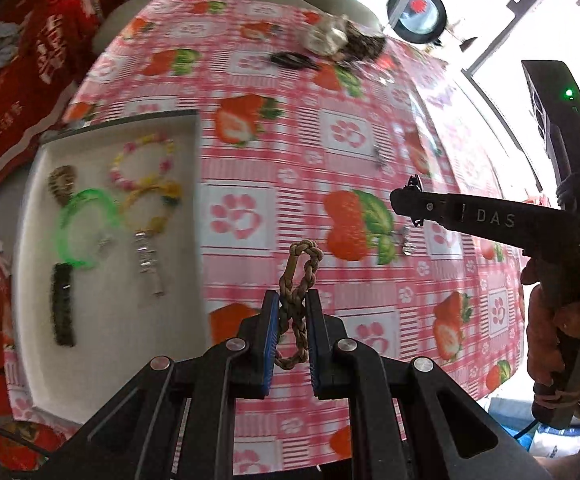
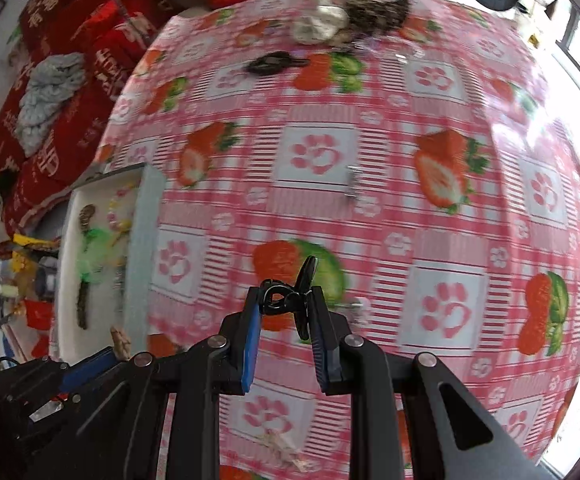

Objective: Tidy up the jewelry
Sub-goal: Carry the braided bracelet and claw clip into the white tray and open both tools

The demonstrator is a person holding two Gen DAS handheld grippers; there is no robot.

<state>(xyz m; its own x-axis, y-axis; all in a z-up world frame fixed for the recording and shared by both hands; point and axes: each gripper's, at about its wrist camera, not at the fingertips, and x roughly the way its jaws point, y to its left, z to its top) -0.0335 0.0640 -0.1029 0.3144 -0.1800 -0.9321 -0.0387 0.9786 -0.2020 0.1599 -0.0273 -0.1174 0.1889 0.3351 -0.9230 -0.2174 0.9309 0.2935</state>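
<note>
Left wrist view: left claw (image 1: 293,303) pinching a braided tan cord bracelet (image 1: 298,280), loop poking out past the tips, tail hanging between the blue pads (image 1: 270,340). Held clear above the tabletop (image 1: 250,128), off the near right corner of the white tray (image 1: 102,320). Already lying in that tray: a green bangle (image 1: 86,232), a yellow bracelet (image 1: 152,208), a pink-and-yellow beaded bracelet (image 1: 142,164), a brownish coil (image 1: 62,184), a dark strip (image 1: 62,304) and a clear clip (image 1: 148,256). Well right of the tray, right claw (image 1: 413,204) seen side-on with something small and dark at its tip, gripped by a hand (image 1: 549,344).

Right wrist view: right claw (image 2: 284,300) pinching a small black hair claw clip (image 2: 290,300) between its tips, lifted off the cloth. Tray (image 2: 66,280) far to the left of it, edge-on, contents blurred. Still loose on the cloth, well beyond the tray: a black piece (image 2: 274,62) and a small silver clip (image 2: 351,180).

Judged step: carrying two picked items toward the tray, one per claw. Next move likely calls for swinging each load left over a bare patch of the tray floor, lowering close, then spreading the pads so the limp cord does not snag on a pad or drape over the rim.
</note>
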